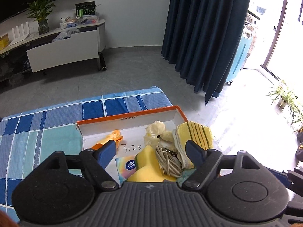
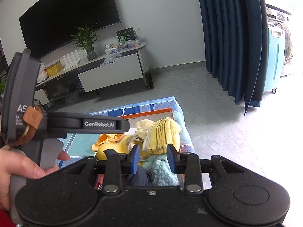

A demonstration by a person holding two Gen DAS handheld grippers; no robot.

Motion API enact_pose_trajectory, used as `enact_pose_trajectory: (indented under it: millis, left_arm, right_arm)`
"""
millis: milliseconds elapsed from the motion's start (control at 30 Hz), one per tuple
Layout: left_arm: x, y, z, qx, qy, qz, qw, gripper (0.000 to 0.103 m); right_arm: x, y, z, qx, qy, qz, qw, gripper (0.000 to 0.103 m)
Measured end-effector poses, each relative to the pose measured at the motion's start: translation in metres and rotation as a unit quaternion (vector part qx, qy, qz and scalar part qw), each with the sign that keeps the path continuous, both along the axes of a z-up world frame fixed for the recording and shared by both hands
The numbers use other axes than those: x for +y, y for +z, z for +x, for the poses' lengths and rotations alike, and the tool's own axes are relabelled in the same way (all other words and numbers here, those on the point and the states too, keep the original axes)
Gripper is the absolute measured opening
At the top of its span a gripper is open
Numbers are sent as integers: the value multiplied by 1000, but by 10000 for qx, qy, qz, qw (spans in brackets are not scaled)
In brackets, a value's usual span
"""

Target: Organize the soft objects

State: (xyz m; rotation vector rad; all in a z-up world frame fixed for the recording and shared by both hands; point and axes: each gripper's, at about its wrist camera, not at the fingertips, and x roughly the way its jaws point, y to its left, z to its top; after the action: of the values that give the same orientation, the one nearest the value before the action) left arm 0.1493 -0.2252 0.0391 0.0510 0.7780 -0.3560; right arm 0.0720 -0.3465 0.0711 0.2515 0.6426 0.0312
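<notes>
An orange-rimmed cardboard box [image 1: 132, 111] stands on a blue plaid cloth [image 1: 47, 132]. It holds an orange cloth [image 1: 113, 135], a cream scrunchie [image 1: 154, 132], a coiled cord [image 1: 168, 160], a yellow sponge [image 1: 145, 162] and a tissue pack [image 1: 126, 165]. My left gripper [image 1: 151, 151] hangs open over these with nothing between its pads. A yellow striped cloth [image 1: 195, 134] stands at the box's right end. In the right wrist view that yellow striped cloth [image 2: 161, 136] fills the gap of my right gripper [image 2: 153, 157], pad to pad. A fluffy light-blue cloth [image 2: 162, 168] lies under the fingers.
A hand [image 2: 28, 162] holds the left gripper's handle [image 2: 24, 94] at the left. Beyond the table are grey floor, a TV stand [image 1: 62, 51], a dark blue curtain [image 1: 204, 34], a light-blue suitcase [image 1: 240, 56] and potted plants [image 1: 286, 96].
</notes>
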Motion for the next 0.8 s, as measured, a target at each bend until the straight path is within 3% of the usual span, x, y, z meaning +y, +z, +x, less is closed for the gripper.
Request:
enact_pose_trajectory:
  millis: [233,533,600,800]
  left_arm:
    - [17,15,-25,-106,238,94,9996,91]
    - [39,20,-85,-75,642,126,9978,103]
    - [42,17,-98,-11,763,97,9970,103]
    - [44,3,-128,161,952,181,9952,103]
  right_arm:
    - [2,4,-13,-45,68,14,10000,42]
    - [8,2,-46,-3,207,-120,9997,58]
    - [9,-1,-55,30,254,-180,9995,66]
    - [16,-10,-82,171,387,-251,9988,73]
